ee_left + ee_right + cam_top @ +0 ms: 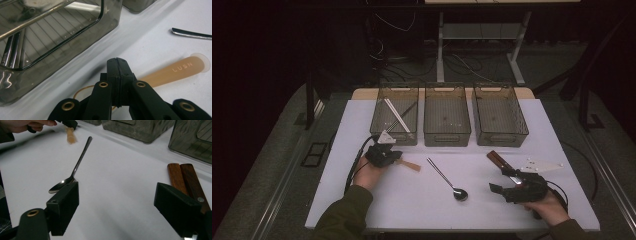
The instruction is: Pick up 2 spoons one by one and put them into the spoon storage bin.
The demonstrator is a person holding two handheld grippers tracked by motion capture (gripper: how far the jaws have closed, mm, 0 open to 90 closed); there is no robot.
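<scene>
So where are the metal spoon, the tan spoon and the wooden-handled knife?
metal spoon (460,194), high view, on its bowl.
tan spoon (175,71), left gripper view, on its handle.
wooden-handled knife (186,181), right gripper view, on its handle.

White worktop (362,200) carries three smoky clear bins (447,117) in a row at the far edge. Beyond it, dark floor (277,165), tangled cables (387,57) and the pale legs of another table (440,45). A black-framed floor marker (314,154) lies left of the worktop.
</scene>
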